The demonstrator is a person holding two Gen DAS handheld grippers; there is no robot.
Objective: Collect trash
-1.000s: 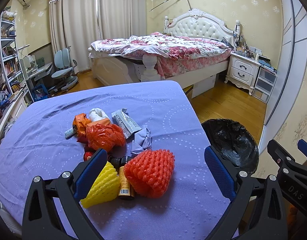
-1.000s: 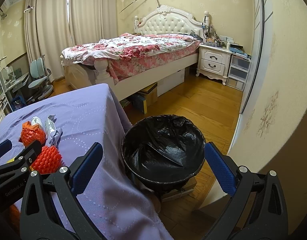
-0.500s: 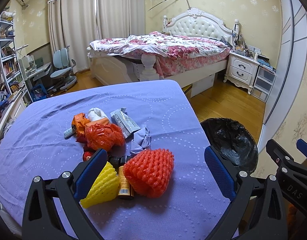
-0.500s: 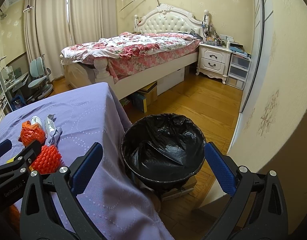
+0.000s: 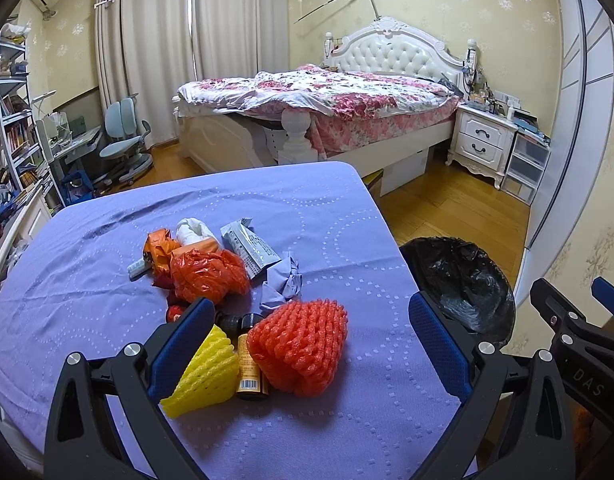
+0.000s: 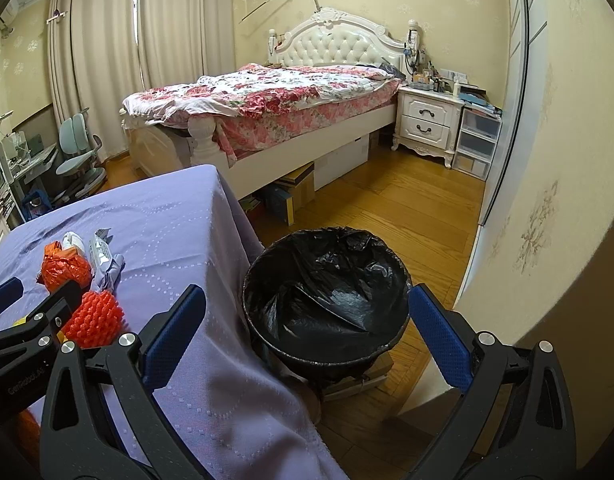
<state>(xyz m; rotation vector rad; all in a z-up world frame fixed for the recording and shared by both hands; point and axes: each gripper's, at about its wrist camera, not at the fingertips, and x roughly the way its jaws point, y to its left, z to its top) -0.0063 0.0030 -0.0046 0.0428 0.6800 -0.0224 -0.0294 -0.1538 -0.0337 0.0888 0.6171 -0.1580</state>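
Note:
A pile of trash lies on the purple table (image 5: 327,220): a red foam net (image 5: 299,344), a yellow foam net (image 5: 205,376), a small brown bottle (image 5: 249,364), an orange plastic bag (image 5: 207,272), a grey wrapper (image 5: 249,246), a crumpled purple glove (image 5: 281,282) and white tissue (image 5: 191,230). My left gripper (image 5: 307,344) is open and empty, hovering just before the red net. My right gripper (image 6: 307,340) is open and empty above the black-lined trash bin (image 6: 327,296), which stands on the floor beside the table's right edge (image 5: 463,280).
A bed (image 6: 267,100) with a floral cover stands beyond the table. A white nightstand (image 6: 427,124) and plastic drawers are at the right wall. A desk, chair (image 5: 123,140) and bookshelf are at the far left. Cardboard boxes (image 6: 295,192) sit under the bed.
Both views have shifted very slightly; the trash and the bin lie as before. Both grippers stay open and empty.

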